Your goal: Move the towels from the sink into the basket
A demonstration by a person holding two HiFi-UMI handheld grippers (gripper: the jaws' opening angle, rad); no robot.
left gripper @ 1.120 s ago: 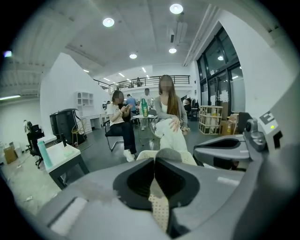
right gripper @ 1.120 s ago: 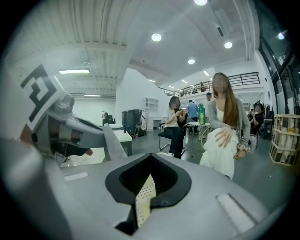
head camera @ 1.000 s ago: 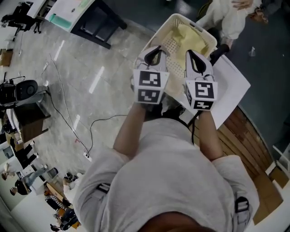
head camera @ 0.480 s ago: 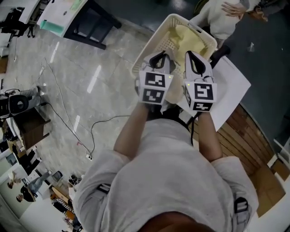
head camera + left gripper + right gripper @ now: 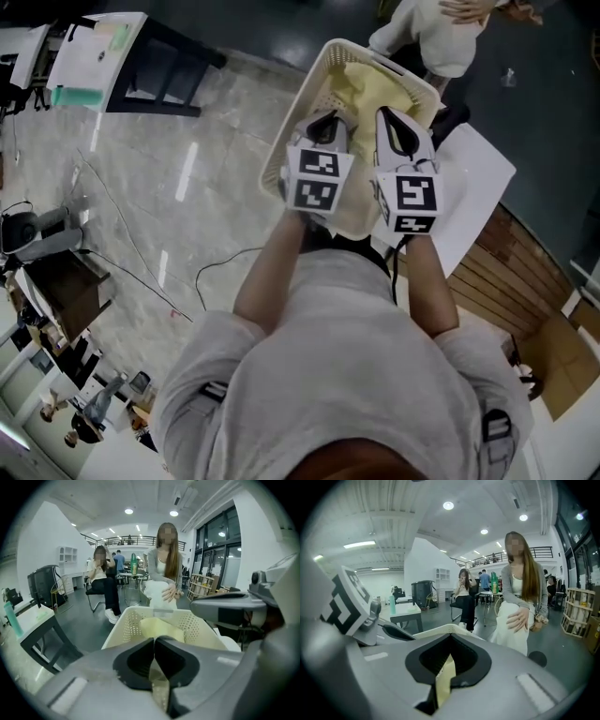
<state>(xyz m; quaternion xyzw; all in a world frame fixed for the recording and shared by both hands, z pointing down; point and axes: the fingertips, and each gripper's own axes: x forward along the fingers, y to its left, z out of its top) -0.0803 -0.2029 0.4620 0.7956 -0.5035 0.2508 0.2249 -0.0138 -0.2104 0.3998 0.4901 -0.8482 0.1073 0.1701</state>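
Towel (image 5: 159,685) pinched between fingers (image 5: 136,661) of left gripper (image 5: 153,641) and right gripper (image 5: 451,636)

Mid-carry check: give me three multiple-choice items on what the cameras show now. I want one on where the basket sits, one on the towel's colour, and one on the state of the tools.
1. Where is the basket relative to the left tool and the right tool?
A. Out of every view.
B. Just ahead of both.
C. Far off to the left.

2. What colour is the towel between the jaws?
A. Pale yellow.
B. Blue.
C. Red.

3. How do both tools stand?
A. Both open.
B. Left open, right shut.
C. Both shut on the towel.

Answers:
1 B: the left gripper view looks straight into the basket.
2 A: pale yellow cloth shows in both gripper views.
3 C: each pair of jaws is closed with cloth pinched between them.
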